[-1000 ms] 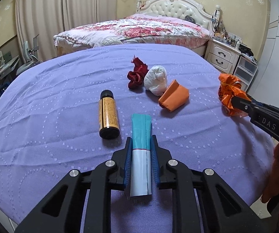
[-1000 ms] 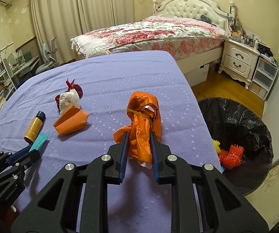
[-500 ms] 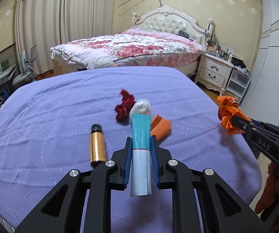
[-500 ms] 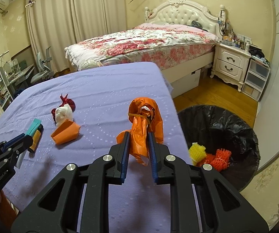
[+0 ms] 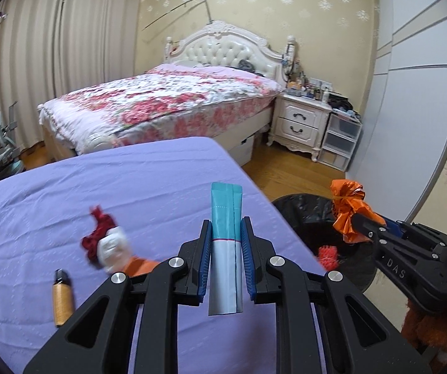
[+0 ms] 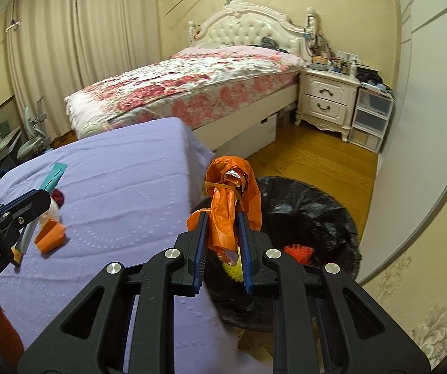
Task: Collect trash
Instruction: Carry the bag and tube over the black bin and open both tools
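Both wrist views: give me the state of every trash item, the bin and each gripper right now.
Left gripper: shut on teal-and-white packet.
Right gripper: shut on orange plastic bag, hanging at the bin's near rim.
Trash bin: black-lined, open, orange and yellow trash inside.
Amber bottle: lying on purple cloth.
Red scrap, white wad, orange wrapper: loose on cloth, uncollected.
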`<state>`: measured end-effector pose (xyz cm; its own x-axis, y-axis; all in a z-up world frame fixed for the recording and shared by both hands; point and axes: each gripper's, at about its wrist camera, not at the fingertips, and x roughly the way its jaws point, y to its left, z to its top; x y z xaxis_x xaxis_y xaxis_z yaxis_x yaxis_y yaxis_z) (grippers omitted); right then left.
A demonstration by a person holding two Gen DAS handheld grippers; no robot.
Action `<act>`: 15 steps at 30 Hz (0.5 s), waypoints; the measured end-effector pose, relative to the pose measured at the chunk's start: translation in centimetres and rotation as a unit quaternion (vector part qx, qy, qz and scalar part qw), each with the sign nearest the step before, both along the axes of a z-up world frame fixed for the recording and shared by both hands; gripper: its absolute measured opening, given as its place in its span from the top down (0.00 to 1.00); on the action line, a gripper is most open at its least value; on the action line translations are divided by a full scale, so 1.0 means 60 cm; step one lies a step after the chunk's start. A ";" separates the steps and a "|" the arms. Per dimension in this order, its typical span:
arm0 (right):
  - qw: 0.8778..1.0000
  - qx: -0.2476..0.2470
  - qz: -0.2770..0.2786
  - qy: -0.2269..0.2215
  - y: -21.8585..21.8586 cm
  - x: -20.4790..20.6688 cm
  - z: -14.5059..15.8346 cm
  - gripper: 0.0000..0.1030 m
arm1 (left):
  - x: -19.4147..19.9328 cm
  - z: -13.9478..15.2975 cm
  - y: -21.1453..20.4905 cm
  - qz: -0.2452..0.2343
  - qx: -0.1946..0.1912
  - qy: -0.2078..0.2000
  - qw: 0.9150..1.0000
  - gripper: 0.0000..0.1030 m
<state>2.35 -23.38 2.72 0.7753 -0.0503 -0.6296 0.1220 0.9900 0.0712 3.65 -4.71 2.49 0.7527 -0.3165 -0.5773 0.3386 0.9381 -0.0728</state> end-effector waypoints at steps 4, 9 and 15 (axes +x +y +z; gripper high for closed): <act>1.000 0.000 -0.017 0.002 -0.032 0.003 -0.005 0.82 | 0.011 -0.003 -0.046 -0.020 0.003 -0.005 1.000 0.81; 0.999 0.006 -0.032 0.008 -0.064 0.012 -0.017 0.82 | 0.035 -0.014 -0.097 -0.037 0.016 -0.001 0.999 0.81; 0.999 0.013 -0.044 0.018 -0.089 0.027 -0.035 0.82 | 0.057 -0.031 -0.147 -0.051 0.038 0.004 0.998 0.81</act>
